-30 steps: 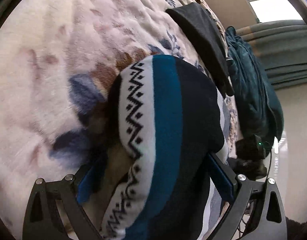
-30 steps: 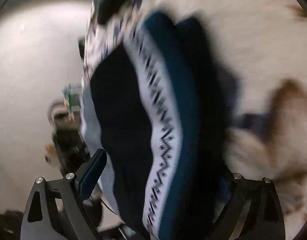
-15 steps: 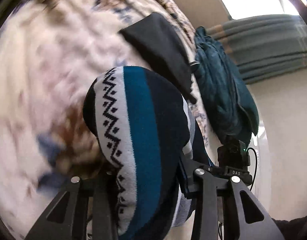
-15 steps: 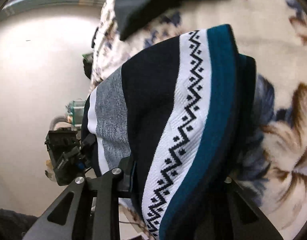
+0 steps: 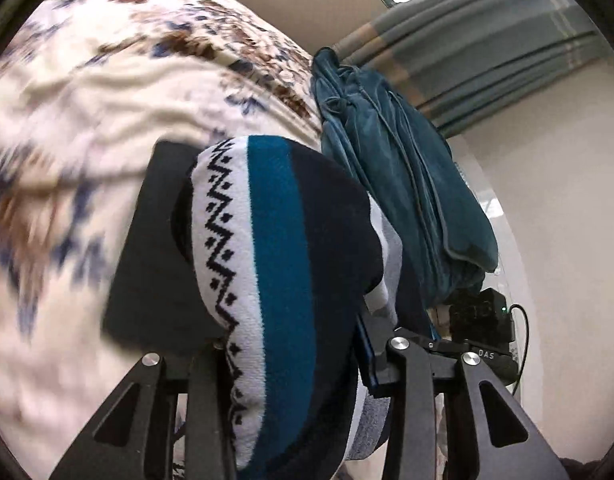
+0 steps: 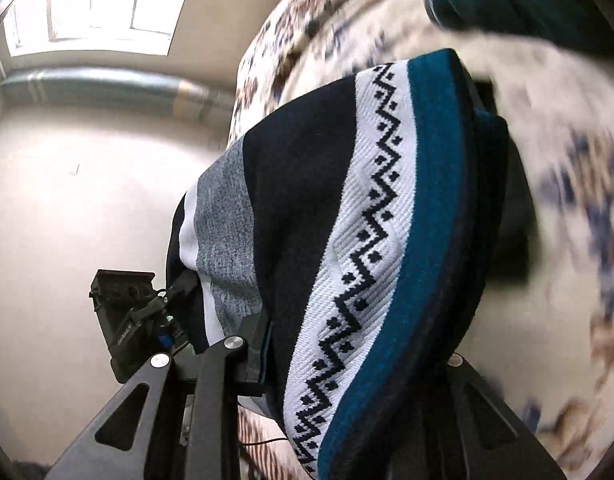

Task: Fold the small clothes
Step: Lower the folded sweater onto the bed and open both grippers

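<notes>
A: Why is the sweater carried like that, bunched between both tools?

B: It appears to be held as a folded bundle. The left tool is clamped on one end of it, the right tool on the other, so the layers are kept from slipping apart. It is held above the bed, over a black garment that is lying on the blanket.

A: So a stack is being made?

B: That may be judged likely, since the black piece already lies flat and the sweater is positioned directly over it. Whether they touch cannot be told.

A: What is shown by the left view only?

B: A teal garment draped at the bed's edge, with the curtain behind it. The right tool's body is also seen past the sweater.

A: And by the right view?

B: The sweater's grey band and white stripe are exposed there, hardly seen from the left. A window is also caught. The black piece is mostly hidden, only a blurred dark edge being shown.
</notes>
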A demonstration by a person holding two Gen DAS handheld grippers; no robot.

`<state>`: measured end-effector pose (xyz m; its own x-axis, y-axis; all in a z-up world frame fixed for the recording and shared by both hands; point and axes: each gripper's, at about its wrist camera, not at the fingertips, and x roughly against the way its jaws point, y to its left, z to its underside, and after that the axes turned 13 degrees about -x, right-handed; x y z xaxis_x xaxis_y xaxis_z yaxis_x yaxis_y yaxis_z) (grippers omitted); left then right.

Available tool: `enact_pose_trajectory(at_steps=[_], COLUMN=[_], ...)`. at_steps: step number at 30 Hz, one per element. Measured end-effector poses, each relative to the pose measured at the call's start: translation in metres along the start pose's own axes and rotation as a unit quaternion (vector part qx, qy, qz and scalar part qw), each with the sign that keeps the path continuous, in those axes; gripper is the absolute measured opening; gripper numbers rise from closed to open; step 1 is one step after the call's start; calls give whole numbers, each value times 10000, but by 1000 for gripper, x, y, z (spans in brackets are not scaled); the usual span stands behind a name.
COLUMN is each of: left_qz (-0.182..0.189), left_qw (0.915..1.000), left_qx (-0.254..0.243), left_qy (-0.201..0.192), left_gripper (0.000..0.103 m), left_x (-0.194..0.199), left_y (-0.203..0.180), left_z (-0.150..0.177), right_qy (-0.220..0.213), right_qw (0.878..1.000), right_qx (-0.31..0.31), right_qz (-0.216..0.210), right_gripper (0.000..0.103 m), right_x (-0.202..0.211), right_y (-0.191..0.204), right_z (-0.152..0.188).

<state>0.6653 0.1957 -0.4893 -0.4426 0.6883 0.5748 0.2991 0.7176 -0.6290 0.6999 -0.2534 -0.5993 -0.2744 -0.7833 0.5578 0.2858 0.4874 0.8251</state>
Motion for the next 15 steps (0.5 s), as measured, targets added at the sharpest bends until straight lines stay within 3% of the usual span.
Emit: enact_pose_trajectory(at_steps=[4,7,9,12,13,15], left_qz=[-256,-723,-831,-928,-1011,-1206], left_qw=[9989,9919,9877,9872,9866,9846], left_qx=[-253,-306,-200,-372,-419,-493], left_qy=[295,1003,1309,1242,1207,1168], left_gripper=[35,40,48,54,54,56], left_x=[-43,-89,-104,-95,-89,-81], left_y=[37,75,91,88,85,80], left_z=[-44,-55,-54,-49,-46,-41], right_qy=[-103,-132,-84,-290,-432,-638], right_qw=[9997,9973,9928,9856,9797,9630], right_qx=[-150,-143,-198,-184,-51,280], right_qz=[143,702,1180,1658,1956,2602], right_gripper=[28,28,36,55,57,75], right_x=[-37,-64,-79,-63,-53,-44], right_y=[-3,-16,-20,-32,-35,-42], right_z=[-55,-84,-92,-91,-86,-79])
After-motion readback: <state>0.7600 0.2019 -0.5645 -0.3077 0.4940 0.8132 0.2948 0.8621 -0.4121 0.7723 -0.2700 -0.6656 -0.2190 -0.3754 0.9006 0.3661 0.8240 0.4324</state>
